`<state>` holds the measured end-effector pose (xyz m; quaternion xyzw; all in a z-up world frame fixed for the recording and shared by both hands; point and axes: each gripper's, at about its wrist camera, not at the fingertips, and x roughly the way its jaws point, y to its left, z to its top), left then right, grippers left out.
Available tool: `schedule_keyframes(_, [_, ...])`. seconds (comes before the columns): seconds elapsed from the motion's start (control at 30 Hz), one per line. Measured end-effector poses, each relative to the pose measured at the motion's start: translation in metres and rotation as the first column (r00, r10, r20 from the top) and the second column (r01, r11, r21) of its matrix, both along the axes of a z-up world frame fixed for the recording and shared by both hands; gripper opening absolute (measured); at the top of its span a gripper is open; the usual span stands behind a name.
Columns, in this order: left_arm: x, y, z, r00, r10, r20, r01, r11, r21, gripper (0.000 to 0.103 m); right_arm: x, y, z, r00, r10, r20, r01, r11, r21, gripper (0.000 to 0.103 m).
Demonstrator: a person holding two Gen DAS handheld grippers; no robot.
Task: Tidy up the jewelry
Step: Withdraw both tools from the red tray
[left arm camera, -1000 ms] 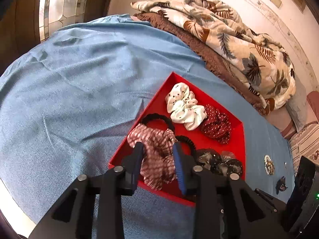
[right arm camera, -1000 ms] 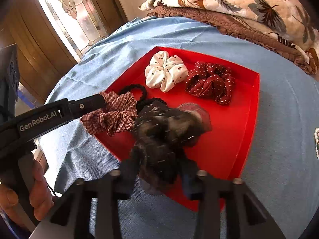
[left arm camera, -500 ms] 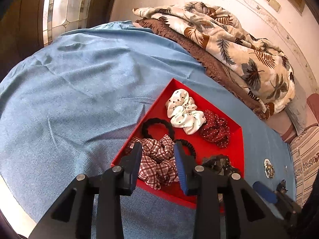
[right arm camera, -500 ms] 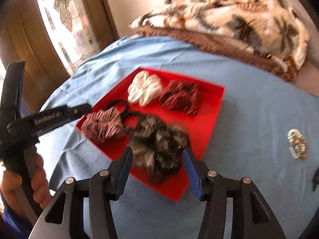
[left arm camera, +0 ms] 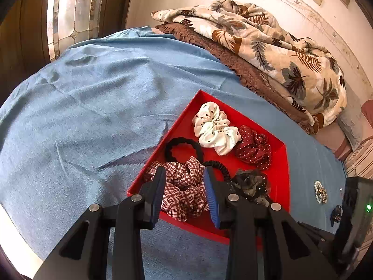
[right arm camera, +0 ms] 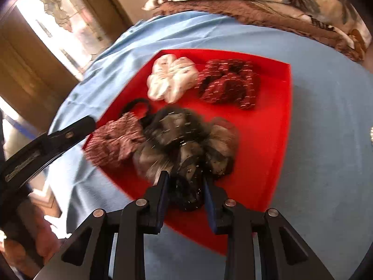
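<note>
A red tray (left arm camera: 277, 177) (right arm camera: 268, 121) lies on the blue sheet and holds several scrunchies. A plaid scrunchie (left arm camera: 184, 186) (right arm camera: 114, 140) sits at its near left, with a white dotted scrunchie (left arm camera: 213, 128) (right arm camera: 171, 79), a maroon dotted scrunchie (left arm camera: 253, 147) (right arm camera: 229, 84) and black elastic bands (left arm camera: 184, 144) behind. A black sheer scrunchie (left arm camera: 251, 184) (right arm camera: 186, 149) lies at the near edge. My left gripper (left arm camera: 184, 175) is open, its fingers on either side of the plaid scrunchie. My right gripper (right arm camera: 185, 179) is open around the black sheer scrunchie's near end. The right wrist view is blurred.
A pearl brooch (left arm camera: 320, 191) and a small dark ornament (left arm camera: 335, 212) lie on the blue sheet (left arm camera: 93, 116) right of the tray. Folded blankets (left arm camera: 268, 46) are piled at the back. A stained-glass door (left arm camera: 72, 11) stands far left.
My right gripper opened and pulled back from the black sheer scrunchie, then moved in again with narrower jaws. My left gripper drew back slightly from the plaid scrunchie.
</note>
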<state>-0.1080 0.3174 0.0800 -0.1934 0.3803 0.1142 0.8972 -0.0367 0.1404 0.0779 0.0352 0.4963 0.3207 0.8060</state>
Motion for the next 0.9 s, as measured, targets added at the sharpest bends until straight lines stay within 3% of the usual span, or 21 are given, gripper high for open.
schedule_keyframes(0.2, [0.0, -0.008, 0.002, 1.0, 0.009, -0.005, -0.009, 0.997, 0.082, 0.032, -0.018, -0.025, 0.026, 0.997, -0.023, 0.075, 0.021, 0.999, 0.033, 0.034])
schedule_keyframes(0.27, [-0.001, -0.015, 0.004, 1.0, 0.017, -0.001, -0.017, 0.99, 0.14, 0.033, -0.023, -0.041, 0.033, 0.994, -0.044, 0.098, 0.04, 0.998, 0.041, 0.047])
schedule_keyframes(0.4, [-0.003, -0.028, 0.007, 1.0, 0.031, 0.004, -0.031, 0.969, 0.245, 0.045, -0.029, -0.084, 0.043, 0.984, -0.109, 0.14, 0.105, 0.994, 0.033, 0.05])
schedule_keyframes(0.57, [-0.005, -0.044, 0.011, 1.0, 0.022, 0.019, -0.027, 0.946, 0.323, 0.049, -0.033, -0.141, 0.046, 0.961, -0.193, 0.199, 0.202, 0.979, -0.026, 0.054])
schedule_keyframes(0.9, [-0.001, -0.069, 0.005, 1.0, -0.016, -0.012, 0.019, 0.932, 0.362, 0.057, -0.038, -0.259, 0.028, 0.895, -0.409, 0.178, 0.425, 0.904, -0.055, 0.057])
